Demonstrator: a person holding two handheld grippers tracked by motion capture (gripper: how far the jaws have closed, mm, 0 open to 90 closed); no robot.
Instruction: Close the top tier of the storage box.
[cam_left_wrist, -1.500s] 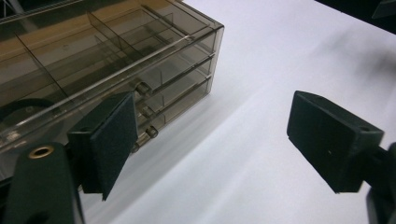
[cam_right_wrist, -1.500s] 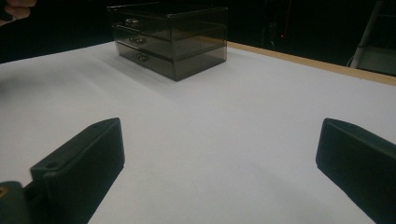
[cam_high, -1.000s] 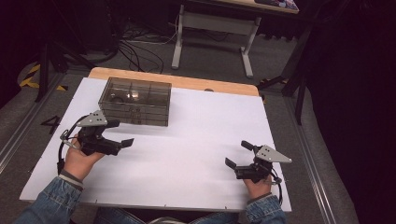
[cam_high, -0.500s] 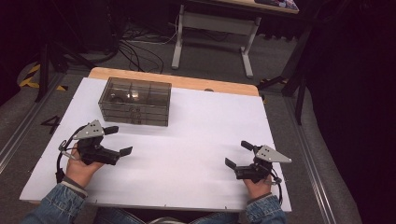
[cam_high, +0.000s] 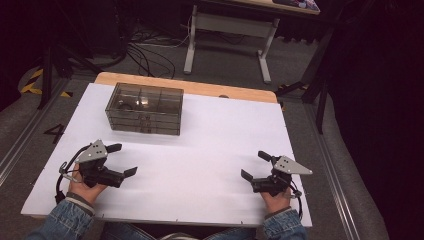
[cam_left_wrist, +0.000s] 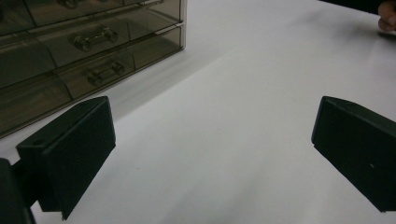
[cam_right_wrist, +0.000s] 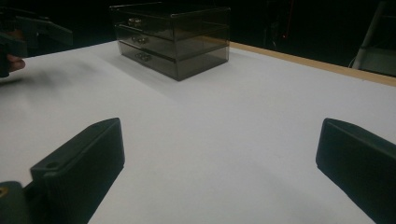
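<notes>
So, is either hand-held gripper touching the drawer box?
No, the left hand-held gripper and right hand-held gripper sit apart from the drawer box.

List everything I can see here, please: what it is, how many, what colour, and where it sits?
Drawer box: one, smoky see-through plastic, three drawers stacked, far left part of the table; small items inside, too dim to name.
Table: one, white top with a wooden strip along the far edge.
Second table: one, pale metal legs, on the floor beyond.
Cables: several, black, on the grey floor behind the table.
Left gripper: one, black with a grey plate, near left of the table, jaws wide apart, holding nothing.
Right gripper: one, same colours, near right, jaws wide apart, holding nothing.
Sleeves: two, blue denim, bottom edge.
</notes>
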